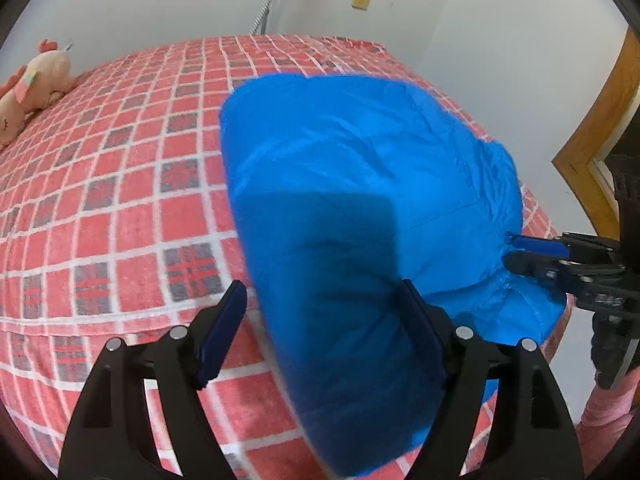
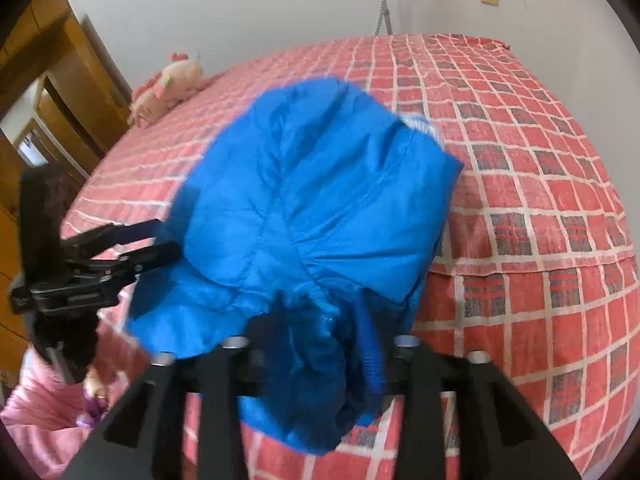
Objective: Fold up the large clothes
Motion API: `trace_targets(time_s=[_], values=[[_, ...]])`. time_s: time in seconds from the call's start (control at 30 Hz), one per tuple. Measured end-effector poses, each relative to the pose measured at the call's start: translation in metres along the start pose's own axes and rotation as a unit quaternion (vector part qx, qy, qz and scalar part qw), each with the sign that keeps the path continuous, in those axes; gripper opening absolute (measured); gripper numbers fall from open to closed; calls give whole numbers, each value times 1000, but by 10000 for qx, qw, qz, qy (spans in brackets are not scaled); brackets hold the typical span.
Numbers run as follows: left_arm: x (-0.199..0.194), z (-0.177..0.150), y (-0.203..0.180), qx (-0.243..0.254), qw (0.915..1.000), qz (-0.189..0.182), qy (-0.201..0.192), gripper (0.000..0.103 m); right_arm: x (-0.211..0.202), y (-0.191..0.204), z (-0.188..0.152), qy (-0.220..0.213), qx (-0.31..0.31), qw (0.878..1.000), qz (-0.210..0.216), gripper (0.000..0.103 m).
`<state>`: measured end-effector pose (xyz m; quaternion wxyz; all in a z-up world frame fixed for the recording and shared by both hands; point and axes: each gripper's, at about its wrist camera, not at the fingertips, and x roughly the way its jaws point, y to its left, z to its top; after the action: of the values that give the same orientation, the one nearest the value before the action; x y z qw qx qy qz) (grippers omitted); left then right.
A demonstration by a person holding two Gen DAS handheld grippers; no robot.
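Left wrist view: left gripper [image 1: 320,328] pitched down over the bed with the red-and-white checked fleece blanket [image 1: 120,200], jaws wide, a blurred fold of the puffy blue quilted jacket [image 1: 360,184] hanging between the pads with a clear gap on the left pad's side; right gripper [image 1: 516,254] comes in level from the right edge, tips at the jacket's gathered hem, grip unclear. Right wrist view: right gripper [image 2: 320,354] angled down, jaws part open, bunched jacket [image 2: 312,208] covering the fingertips, so contact can't be judged; left gripper [image 2: 160,240] reaches in from the left, jaws apart at the jacket's edge, pink plush toy [image 2: 168,88] far back on the blanket [image 2: 540,200].
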<state>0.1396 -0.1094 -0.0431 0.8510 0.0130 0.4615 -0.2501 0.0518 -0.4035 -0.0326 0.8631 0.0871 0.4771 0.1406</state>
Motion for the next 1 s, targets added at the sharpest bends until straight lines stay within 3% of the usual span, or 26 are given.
trace_targets(time_s=[0.07,0.13,0.33,0.43,0.53,0.63,0.7,0.73,0.87,1.0], values=[[-4,8,9,-47,10000,-33,-5,81,-10,-2,6,-71,63,9996,-272,74],[-4,17,20,-186,9998,15,43,83,-12,-5,13,-108,133,9987,-474,77],[18,31,41,-441,9957,-682,450,93,24,-31,26,628,641,9959,-141,84],[36,32,43,-601,9907,-1043,629,98,47,-44,25,875,860,9923,184,95],[55,34,41,-728,9824,-1520,810,99,66,-54,22,1026,1040,9876,573,99],[72,35,38,-847,9734,-1918,927,99,82,-66,20,1085,1250,9793,1169,98],[73,35,35,-803,9741,-1936,851,96,83,-68,18,962,1208,9756,1558,85],[70,34,34,-776,9744,-1964,774,89,81,-67,18,880,1172,9745,1699,75],[51,33,31,-677,9759,-2008,527,76,63,-55,21,445,743,9826,1643,57],[41,38,36,-797,9723,-2156,428,71,44,-42,39,99,391,9854,1655,53]])
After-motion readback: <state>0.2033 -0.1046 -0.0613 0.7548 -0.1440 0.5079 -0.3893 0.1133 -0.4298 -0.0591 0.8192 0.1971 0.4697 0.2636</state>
